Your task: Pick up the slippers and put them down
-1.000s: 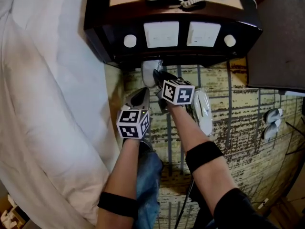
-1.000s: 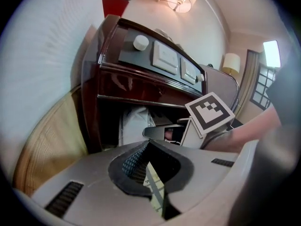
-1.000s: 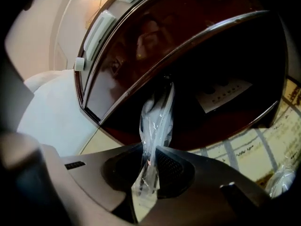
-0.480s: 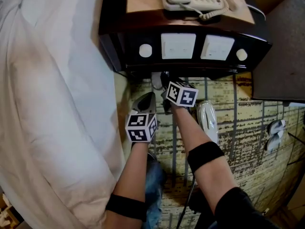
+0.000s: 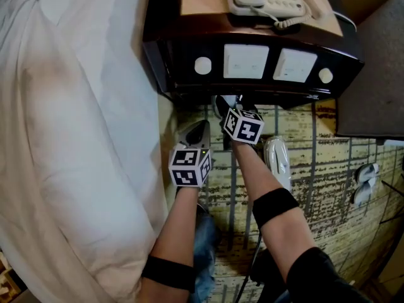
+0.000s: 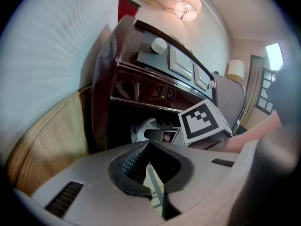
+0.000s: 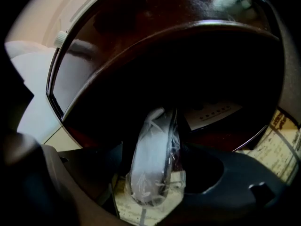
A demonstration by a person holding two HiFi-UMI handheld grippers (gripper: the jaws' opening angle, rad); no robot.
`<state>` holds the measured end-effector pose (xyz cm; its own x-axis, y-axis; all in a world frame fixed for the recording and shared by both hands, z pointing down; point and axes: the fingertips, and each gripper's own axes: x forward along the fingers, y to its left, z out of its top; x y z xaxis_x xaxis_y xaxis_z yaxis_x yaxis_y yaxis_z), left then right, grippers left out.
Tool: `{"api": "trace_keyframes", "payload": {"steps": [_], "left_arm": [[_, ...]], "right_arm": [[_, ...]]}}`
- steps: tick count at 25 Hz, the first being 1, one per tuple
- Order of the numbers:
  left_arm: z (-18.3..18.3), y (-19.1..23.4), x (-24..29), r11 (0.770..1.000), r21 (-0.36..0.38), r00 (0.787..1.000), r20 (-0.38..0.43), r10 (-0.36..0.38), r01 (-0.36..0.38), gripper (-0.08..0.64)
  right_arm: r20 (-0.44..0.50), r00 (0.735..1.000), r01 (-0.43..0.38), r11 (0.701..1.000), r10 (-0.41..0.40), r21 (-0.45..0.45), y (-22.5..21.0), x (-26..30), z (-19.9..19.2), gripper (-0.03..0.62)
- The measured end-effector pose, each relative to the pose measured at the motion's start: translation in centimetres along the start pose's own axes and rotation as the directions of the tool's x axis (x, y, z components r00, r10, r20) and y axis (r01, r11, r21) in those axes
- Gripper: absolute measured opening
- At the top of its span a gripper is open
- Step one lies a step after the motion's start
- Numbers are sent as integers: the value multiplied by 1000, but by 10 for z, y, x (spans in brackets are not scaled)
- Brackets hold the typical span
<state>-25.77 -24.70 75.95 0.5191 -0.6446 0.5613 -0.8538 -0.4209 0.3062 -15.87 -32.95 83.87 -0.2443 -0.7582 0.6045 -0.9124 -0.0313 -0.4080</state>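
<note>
Your R gripper point(image 5: 225, 106) w/ jaws just opened wide, plastic-wrapped slipper point(image 7: 153, 164) upright btwn them at the dark base of the nightstand point(image 5: 252, 84), your L gripper point(image 5: 197, 131) closed, empty, just beside it, 2nd slipper point(image 5: 278, 160) on carpet point(image 5: 328, 169) nearby, bed point(image 5: 76, 137) at left.

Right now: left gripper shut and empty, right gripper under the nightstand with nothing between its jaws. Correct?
No. On the right gripper the jaws have just been opening, and a plastic-wrapped slipper stands between them; the right gripper view shows it. The rest holds: the left gripper is shut and empty, and the right gripper is under the nightstand.
</note>
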Motion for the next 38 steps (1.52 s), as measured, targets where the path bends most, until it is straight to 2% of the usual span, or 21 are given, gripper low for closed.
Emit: {"api": "trace_keyframes", "payload": {"steps": [3,4,7,12,16,20,26,32,38], "left_arm": [[2,0,-2,1000,7,1000,-2,5,-5,0],[1,-1,-4,1000,8,1000,-5,6,-5,0],[1,-6,-10,1000,13,1000,-19,7,-6,0],[15,-26,-32,1000,23,999,-38,5,-4,0],[41,-59,-71,1000,24,999,-54,1,0,0],[80,-107,-130,1000,12,998,-63,6,-5,0],[164,-191,-231,999,46,999,-50,11,-8,0],[224,-296,-340,996,87,999,-27,21,-19,0],[257,-392,-429,988,157,1000,6,8,-8,0]], "right_arm": [[-5,998,62,997,-62,-42,-14,-4,0,491],[-13,997,81,995,-82,-56,-19,-7,-2,503],[-31,995,96,990,-100,-103,-24,-18,-2,512],[-56,997,52,989,-60,-135,-19,-48,15,512],[-86,996,8,990,-20,-140,-2,-108,37,452],[-87,996,-2,988,-12,-151,8,-207,69,254],[-55,998,-30,984,21,-176,26,-373,154,8],[-72,991,-123,969,110,-214,53,-543,206,2],[-26,981,-192,964,191,-183,56,-693,242,2]]}}
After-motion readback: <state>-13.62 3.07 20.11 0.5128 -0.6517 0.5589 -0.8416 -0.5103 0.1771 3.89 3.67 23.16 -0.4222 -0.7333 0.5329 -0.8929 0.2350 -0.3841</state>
